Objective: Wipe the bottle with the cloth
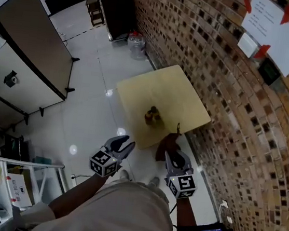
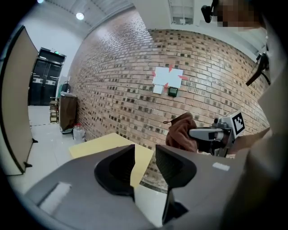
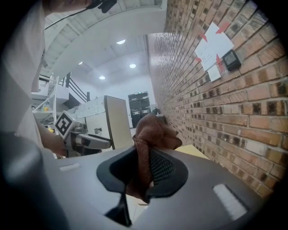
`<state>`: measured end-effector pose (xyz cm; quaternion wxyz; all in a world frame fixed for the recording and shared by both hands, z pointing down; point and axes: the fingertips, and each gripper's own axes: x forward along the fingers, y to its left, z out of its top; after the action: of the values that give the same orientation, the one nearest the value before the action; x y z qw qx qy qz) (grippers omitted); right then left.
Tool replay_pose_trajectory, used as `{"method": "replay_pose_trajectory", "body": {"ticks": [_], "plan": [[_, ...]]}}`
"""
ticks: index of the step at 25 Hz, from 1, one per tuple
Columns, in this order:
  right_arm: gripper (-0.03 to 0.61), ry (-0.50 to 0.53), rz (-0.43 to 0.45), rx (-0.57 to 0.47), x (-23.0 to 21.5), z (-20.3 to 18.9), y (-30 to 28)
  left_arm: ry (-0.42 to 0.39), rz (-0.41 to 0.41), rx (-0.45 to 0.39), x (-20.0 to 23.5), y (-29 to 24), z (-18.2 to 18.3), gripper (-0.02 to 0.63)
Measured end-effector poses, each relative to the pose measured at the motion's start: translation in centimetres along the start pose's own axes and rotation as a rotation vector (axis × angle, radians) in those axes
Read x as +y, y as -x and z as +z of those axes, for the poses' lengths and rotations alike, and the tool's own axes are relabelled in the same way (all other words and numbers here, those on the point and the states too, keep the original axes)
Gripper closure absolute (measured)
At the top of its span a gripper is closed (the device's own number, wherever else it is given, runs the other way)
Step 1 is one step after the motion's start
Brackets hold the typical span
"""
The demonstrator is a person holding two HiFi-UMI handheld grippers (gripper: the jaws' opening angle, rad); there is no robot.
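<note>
Handling the bottle (image 1: 154, 118): small brownish thing standing near the middle of the surface (image 1: 183, 96). It's too tiny in the head view to say glass or plastic. My guess is it's light and tippy, probably slick and hard-sided, so one push from a wipe could knock it over.
Where to grab it: I'd pinch it low on the body or at the neck, leaving the sides free for rubbing. Go gentle in case it's glass.
cloth (image 3: 150, 130): brown, soft and floppy, bunched into a wad. It hangs in the air between the person and the near edge of the surface, well apart from the bottle.
right gripper (image 3: 144, 173): jaws clamped on the cloth, a fold pinched between the pads and the rest puffing out above them.
left gripper (image 2: 145, 164): jaws only a bit apart with nothing between them, just the surface and floor visible through the gap. It's up beside the right one, not near the bottle yet.
Job status: looks like wiping hasn't started, since neither gripper touches the bottle.
Around it: brick wall (image 1: 230, 97) right behind the surface, so not much room on that side.
</note>
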<state>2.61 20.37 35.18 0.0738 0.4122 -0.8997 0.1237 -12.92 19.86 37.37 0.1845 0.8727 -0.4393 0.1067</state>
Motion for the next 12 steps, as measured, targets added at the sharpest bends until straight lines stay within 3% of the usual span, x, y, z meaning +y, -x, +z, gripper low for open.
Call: {"method": "replay_pose_trajectory", "body": {"ticks": [5, 9, 12], "plan": [[0.512, 0.014, -0.006, -0.029, 1.7, 0.3, -1.0, 0.06, 0.042, 0.026, 3.4, 2.0, -2.2, 0.465], [0.512, -0.015, -0.018, -0.012, 2.9, 0.1, -0.8, 0.13, 0.033, 0.058, 3.5, 2.4, -4.2, 0.476], [0.512, -0.02, -0.032, -0.017, 3.0, -0.6, -0.6, 0.129, 0.01, 0.071, 3.0, 2.1, -4.7, 0.479]]}}
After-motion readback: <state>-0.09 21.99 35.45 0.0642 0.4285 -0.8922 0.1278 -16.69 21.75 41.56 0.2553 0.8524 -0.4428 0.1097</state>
